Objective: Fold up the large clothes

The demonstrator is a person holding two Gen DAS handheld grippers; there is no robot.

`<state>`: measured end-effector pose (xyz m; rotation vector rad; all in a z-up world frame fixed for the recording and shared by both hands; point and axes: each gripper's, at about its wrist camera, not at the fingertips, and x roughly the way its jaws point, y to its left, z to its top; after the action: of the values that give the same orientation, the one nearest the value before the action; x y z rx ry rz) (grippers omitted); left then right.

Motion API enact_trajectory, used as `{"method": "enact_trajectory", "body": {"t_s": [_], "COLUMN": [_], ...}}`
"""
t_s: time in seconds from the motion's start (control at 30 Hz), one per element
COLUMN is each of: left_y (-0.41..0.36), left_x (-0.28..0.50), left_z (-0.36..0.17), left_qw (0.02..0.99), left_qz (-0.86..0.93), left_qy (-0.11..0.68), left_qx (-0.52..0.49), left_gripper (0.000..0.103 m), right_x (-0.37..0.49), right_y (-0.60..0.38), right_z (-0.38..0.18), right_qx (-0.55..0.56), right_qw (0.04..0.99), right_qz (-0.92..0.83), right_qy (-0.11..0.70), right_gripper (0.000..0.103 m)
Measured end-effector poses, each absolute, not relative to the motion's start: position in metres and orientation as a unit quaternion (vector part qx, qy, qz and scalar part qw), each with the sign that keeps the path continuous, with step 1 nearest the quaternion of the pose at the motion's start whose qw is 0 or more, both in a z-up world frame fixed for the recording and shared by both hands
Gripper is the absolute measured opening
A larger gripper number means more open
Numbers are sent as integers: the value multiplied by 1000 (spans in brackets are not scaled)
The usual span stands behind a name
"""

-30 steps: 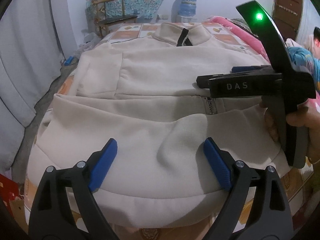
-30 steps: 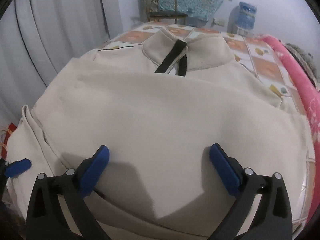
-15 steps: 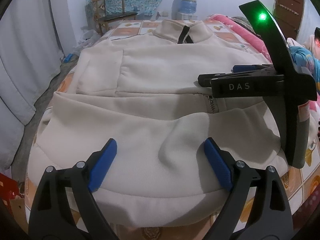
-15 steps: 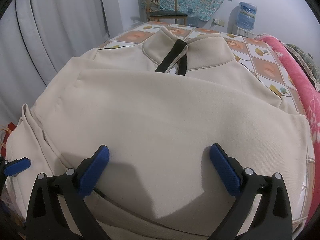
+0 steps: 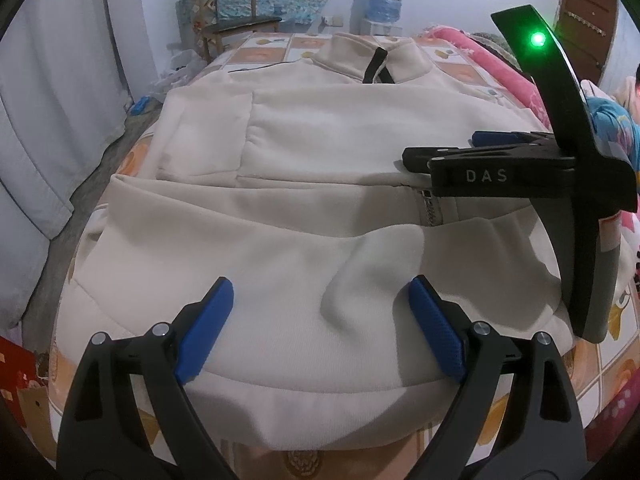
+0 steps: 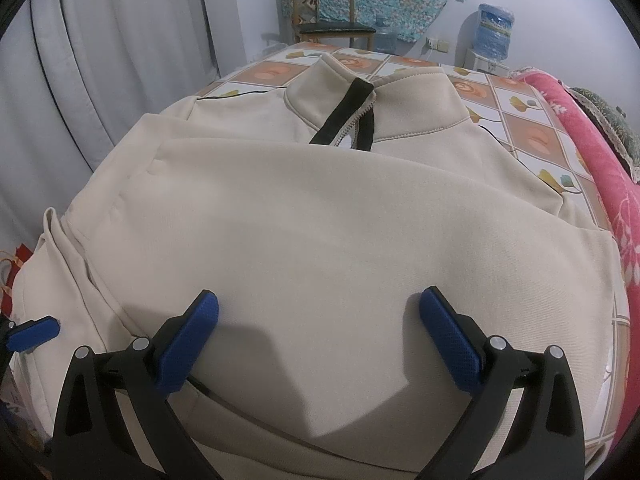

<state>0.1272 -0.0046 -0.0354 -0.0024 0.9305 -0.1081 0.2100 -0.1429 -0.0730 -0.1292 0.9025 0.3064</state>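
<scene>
Cream fleece zip jacket (image 6: 320, 220) lies flat on tiled-pattern bed (image 6: 520, 136), sleeves folded in. Left claw (image 5: 320, 324) and right claw (image 6: 320, 334) both wide, empty. I would pinch hem corners evenly, then fold toward collar.

White letters "DAS" are showing on the side of the black plastic right tongs (image 5: 486, 142), seen from the left wrist view. No other text, label or number is reading clearly in either view.

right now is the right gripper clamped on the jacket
No, the right gripper hangs open above the cream jacket, its blue pads spread wide with no fabric pinched.
</scene>
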Motion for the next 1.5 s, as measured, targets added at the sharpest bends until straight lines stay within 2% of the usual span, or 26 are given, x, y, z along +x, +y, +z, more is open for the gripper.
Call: {"method": "enact_trajectory", "body": {"t_s": [0.5, 0.8, 0.93, 1.0, 1.13, 1.23, 1.27, 1.33, 1.4, 1.5], "left_y": [43, 19, 1, -5, -11, -15, -16, -17, -14, -10], "left_x": [107, 115, 124, 128, 137, 135, 133, 129, 124, 126], "left_z": [-8, -10, -16, -21, -31, -30, -29, -22, -6, 13], "left_qw": [906, 899, 895, 893, 892, 896, 895, 901, 912, 921], "left_qz": [-93, -148, -169, -168, -154, -162, -168, -166, -169, -168], "left_qy": [412, 411, 413, 417, 426, 414, 412, 400, 374, 350], "left_qx": [-21, -19, -23, -22, -11, -1, 1, 5, 2, -10], "left_gripper": [86, 85, 71, 61, 46, 21, 7, 5, 5, 5], "right_x": [210, 210, 212, 212, 182, 153, 137, 117, 104, 92], "right_y": [-143, -143, -142, -144, -162, -176, -184, -194, -200, -213], "right_z": [-73, -73, -73, -70, -37, -18, -13, -11, -10, -14], "right_qx": [-62, -62, -62, -59, -36, -44, -43, -43, -52, -57], "right_qw": [887, 886, 886, 884, 902, 909, 911, 911, 912, 913], "right_qz": [147, 148, 145, 145, 128, 112, 109, 104, 90, 68], "right_qy": [434, 434, 437, 440, 412, 398, 396, 396, 396, 399], "right_gripper": [98, 98, 98, 98, 97, 97, 97, 95, 86, 79]}}
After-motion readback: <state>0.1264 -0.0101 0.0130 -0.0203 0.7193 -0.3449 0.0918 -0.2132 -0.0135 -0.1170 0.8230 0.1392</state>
